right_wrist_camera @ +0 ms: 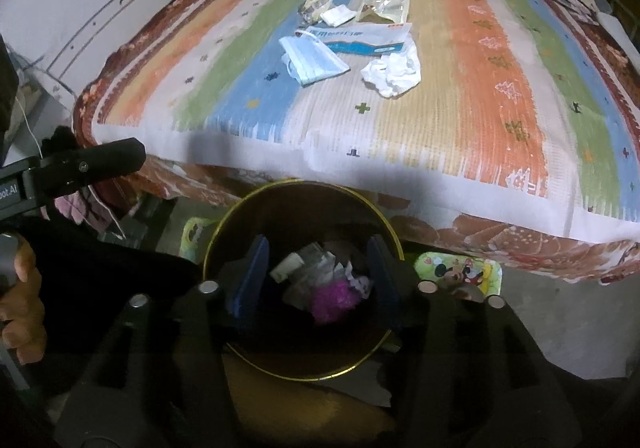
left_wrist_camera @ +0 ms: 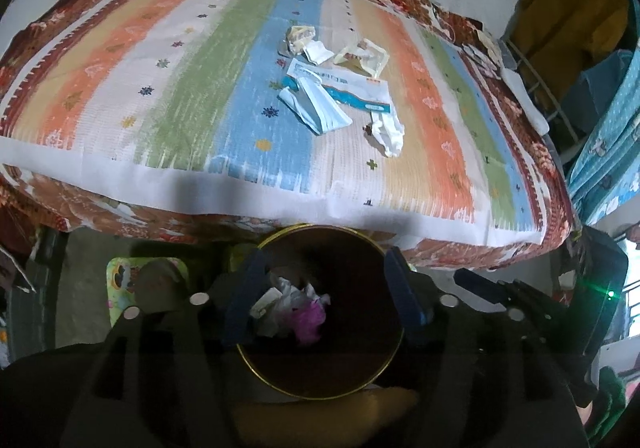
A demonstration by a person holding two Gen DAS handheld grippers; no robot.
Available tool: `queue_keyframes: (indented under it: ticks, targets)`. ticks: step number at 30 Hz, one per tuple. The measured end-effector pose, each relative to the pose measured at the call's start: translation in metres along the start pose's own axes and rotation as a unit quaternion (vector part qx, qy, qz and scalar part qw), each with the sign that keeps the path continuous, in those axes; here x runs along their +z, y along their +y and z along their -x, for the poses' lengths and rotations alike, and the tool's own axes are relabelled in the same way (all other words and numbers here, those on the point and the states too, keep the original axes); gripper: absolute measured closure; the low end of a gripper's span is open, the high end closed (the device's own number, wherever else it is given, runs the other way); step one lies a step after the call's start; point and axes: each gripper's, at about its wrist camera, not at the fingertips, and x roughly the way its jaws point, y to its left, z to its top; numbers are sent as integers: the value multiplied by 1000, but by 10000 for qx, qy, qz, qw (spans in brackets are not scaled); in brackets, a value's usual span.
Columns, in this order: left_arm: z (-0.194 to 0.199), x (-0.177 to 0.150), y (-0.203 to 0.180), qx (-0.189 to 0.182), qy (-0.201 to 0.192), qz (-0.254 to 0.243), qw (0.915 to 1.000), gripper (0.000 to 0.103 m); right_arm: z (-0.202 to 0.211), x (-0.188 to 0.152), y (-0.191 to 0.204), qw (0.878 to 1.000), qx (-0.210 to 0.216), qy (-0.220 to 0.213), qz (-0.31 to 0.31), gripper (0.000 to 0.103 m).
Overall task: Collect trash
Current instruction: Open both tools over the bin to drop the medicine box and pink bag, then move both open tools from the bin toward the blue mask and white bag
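Note:
A round bin (left_wrist_camera: pixel 276 384) (right_wrist_camera: pixel 224 240) with a gold rim stands on the floor below the bed edge; crumpled paper and a purple scrap (left_wrist_camera: pixel 308 318) (right_wrist_camera: pixel 332 302) lie inside. Both grippers hover over it, open and empty: the left gripper (left_wrist_camera: pixel 326 292) and the right gripper (right_wrist_camera: pixel 318 278). On the striped bedspread lie a blue face mask (left_wrist_camera: pixel 316 105) (right_wrist_camera: pixel 312 59), a crumpled white tissue (left_wrist_camera: pixel 388 131) (right_wrist_camera: pixel 394 73), a blue-white mask packet (left_wrist_camera: pixel 348 85) (right_wrist_camera: pixel 360 37), a yellowish wrapper (left_wrist_camera: pixel 364 55) (right_wrist_camera: pixel 384 3) and small wrappers (left_wrist_camera: pixel 304 39) (right_wrist_camera: pixel 324 9).
The bed (left_wrist_camera: pixel 160 87) (right_wrist_camera: pixel 500 87) fills the upper view, its edge overhanging just behind the bin. A cartoon-printed tray (left_wrist_camera: pixel 120 276) (right_wrist_camera: pixel 460 272) lies on the floor beside the bin. The other gripper's body shows at the right edge of the left wrist view (left_wrist_camera: pixel 520 300) and at the left of the right wrist view (right_wrist_camera: pixel 80 167).

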Motion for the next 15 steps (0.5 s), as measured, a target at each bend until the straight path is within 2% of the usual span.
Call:
queue_keyframes:
  ticks: [3, 7, 12, 15]
  targets:
    - [0, 7, 3, 67, -73, 54, 9999, 33, 5, 6, -6, 9999, 42, -116, -114, 48]
    - [0, 17, 4, 140, -193, 74, 9997, 21, 9, 15, -12, 9995, 77, -223, -187, 46]
    - [0, 31, 1, 237, -287, 14, 9993, 7, 17, 34, -18, 9992, 16, -375, -154, 34]
    - [-4, 43, 3, 216, -244, 76, 9994, 6, 16, 44, -23, 9991, 33, -377, -172, 28]
